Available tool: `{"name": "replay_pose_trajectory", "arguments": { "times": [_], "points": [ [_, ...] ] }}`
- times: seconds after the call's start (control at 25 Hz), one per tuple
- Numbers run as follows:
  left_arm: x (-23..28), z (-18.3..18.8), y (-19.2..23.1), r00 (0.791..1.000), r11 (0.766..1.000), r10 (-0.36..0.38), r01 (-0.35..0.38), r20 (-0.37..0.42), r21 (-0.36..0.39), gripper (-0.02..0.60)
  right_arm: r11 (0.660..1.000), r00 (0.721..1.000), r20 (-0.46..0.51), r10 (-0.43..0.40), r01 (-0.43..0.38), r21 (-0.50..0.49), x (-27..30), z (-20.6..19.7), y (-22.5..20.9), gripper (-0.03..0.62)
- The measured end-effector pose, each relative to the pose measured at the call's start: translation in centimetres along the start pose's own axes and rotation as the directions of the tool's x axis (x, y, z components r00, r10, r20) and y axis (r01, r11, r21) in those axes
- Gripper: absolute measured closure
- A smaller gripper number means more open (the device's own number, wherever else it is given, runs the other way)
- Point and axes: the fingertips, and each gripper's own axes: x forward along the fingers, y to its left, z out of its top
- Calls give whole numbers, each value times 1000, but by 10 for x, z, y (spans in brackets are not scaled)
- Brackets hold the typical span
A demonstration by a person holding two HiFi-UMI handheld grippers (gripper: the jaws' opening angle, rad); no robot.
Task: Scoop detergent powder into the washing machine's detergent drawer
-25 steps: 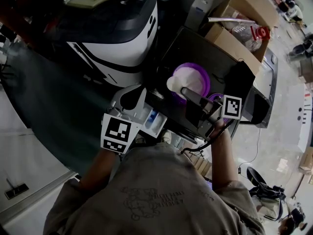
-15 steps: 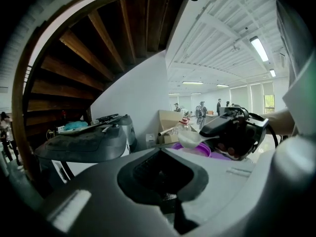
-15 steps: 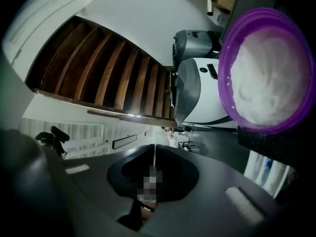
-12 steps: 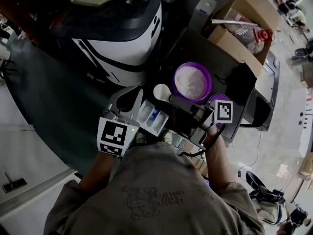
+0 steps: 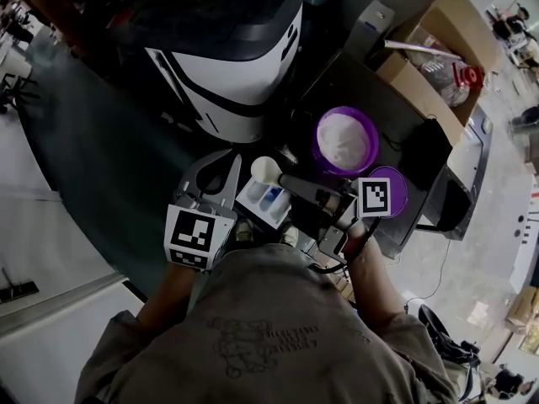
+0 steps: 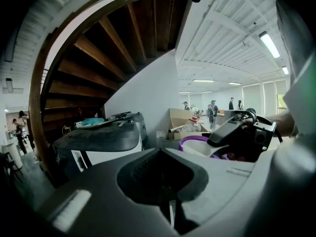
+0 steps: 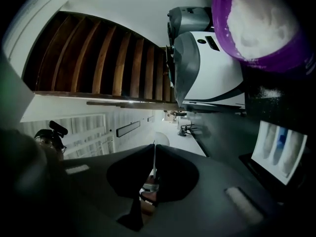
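Nearest you, your left gripper (image 5: 217, 175) has its jaws together with nothing between them. It lies just beside the detergent drawer (image 5: 253, 196), at the drawer's 9 o'clock. Whether it touches the drawer cannot be told.

Your right gripper (image 5: 324, 199) is clamped on the handle of a white plastic scoop (image 5: 278, 175). Its own view shows the scoop edge-on as a thin pale blade between the closed jaws.

In the head view the scoop's long axis runs from the right gripper towards 10 o'clock. It ends in a round bowl heaped with pale powder. That bowl sits at the far edge of the drawer, which lies at 6 o'clock from the bowl and 9 o'clock from the right gripper. The right gripper is the one placed to tip the load in, probably by rolling the handle about its axis.

The drawer is a shallow white plastic tray pulled out towards you. It is divided into narrow compartments, one of them blue.

Farther out, at 1 o'clock from the scoop bowl, stands a round purple tub (image 5: 318, 141) of loose, clumpy white detergent powder (image 5: 347, 137). Its flat purple lid (image 5: 396, 190) lies near it. Both rest on a dark top surface (image 5: 379, 99). Beyond are a glossy white-and-black appliance (image 5: 227, 66) and an open cardboard box (image 5: 438, 32).
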Motion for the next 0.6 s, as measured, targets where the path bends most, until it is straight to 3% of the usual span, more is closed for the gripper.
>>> {"name": "replay_pose_trajectory", "arguments": {
  "times": [0.6],
  "points": [
    [-39,-27,24,991,990,128,-130,-33,-54,581,999,996,-84,-31,30,-20,23,-19,-26,559]
  ]
}}
